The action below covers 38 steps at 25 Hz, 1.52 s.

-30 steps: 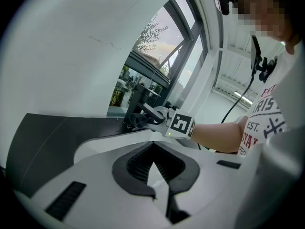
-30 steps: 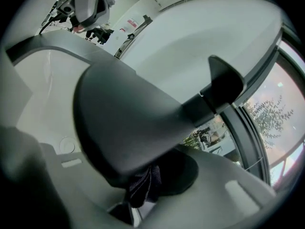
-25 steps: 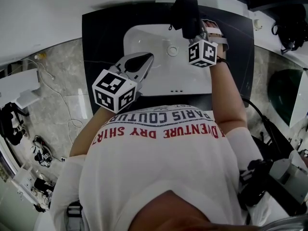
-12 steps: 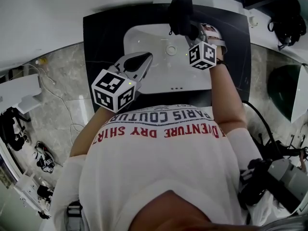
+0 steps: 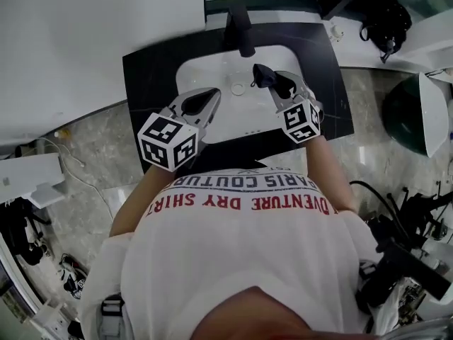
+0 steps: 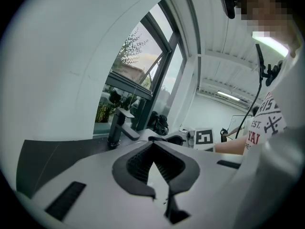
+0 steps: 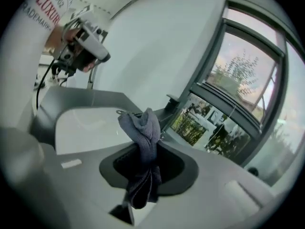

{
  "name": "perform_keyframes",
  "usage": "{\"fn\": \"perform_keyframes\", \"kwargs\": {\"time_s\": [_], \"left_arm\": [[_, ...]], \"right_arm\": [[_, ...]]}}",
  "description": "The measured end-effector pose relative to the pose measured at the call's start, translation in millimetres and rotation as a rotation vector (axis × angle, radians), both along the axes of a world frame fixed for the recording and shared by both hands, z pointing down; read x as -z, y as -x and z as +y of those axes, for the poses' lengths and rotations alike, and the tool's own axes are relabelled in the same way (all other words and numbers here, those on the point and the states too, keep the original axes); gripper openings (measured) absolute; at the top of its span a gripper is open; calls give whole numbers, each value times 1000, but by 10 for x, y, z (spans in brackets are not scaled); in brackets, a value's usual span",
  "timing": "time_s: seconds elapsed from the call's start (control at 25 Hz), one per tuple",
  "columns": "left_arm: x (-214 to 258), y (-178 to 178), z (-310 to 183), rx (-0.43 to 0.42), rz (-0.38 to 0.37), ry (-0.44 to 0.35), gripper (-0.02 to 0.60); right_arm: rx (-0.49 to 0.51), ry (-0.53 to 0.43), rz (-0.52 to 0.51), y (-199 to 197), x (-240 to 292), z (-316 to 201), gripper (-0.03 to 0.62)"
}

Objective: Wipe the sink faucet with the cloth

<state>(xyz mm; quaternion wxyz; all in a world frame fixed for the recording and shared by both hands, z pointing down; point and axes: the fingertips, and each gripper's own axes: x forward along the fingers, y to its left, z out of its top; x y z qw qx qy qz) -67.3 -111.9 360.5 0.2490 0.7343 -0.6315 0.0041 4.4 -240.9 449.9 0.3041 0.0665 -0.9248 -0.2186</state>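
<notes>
Nearest the head camera is the person's white shirt (image 5: 241, 261), printed in red with "PARIS COUTURE" above "ADVENTURE DRY SHIRT", which reads upside down from here. In the right gripper view a corner of the same shirt shows "LUXUR".

Beyond the shirt, both grippers are held over the sink (image 5: 212, 69), each with its black-and-white marker cube towards the person. The left gripper (image 5: 210, 96) is over the sink's left half. In its own view its jaws (image 6: 153, 146) are pressed together at the tips, with nothing between them, and only white basin shows through the narrow gap behind the tips.

The right gripper (image 5: 277, 89) is over the sink's right half. Its jaws (image 7: 151, 146) pinch the cloth (image 7: 142, 130), a dark grey bundle. One end stands up past the tips and the rest hangs back between the jaws. In the head view the cloth (image 5: 266, 76) hangs over the basin, near the faucet (image 5: 241, 30) but apart from it.

The white sink is set in a dark tabletop (image 5: 145, 83). The black faucet stands at its far rim, with the spout reaching over the basin. Behind it is a window (image 7: 238, 104) with trees outside.
</notes>
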Motion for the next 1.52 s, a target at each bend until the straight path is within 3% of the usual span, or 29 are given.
{"fn": "perform_keyframes", "kwargs": {"time_s": [0.2,0.32,0.44,0.72,0.96,1.32,1.52], "left_arm": [[-15,26,-81,13,-8,-21,2],[-20,-55,-83,32,-23,-12,2],[72,-253,-254,64,-36,19,2],[-55,-408,-851,205,-45,67,2],[-88,-416,-956,325,-60,101,2],[-316,-178,-1082,327,-50,157,2],[-422,14,-1124,326,-40,174,2]], "right_arm": [[-130,349,-255,-113,214,-87,77],[-166,489,-409,-166,426,-235,77],[-161,573,-499,-287,683,-509,77],[-11,692,-516,-216,610,-829,77],[105,783,-509,-20,524,-886,77],[176,835,-479,460,315,-718,77],[164,823,-482,603,232,-693,77]]}}
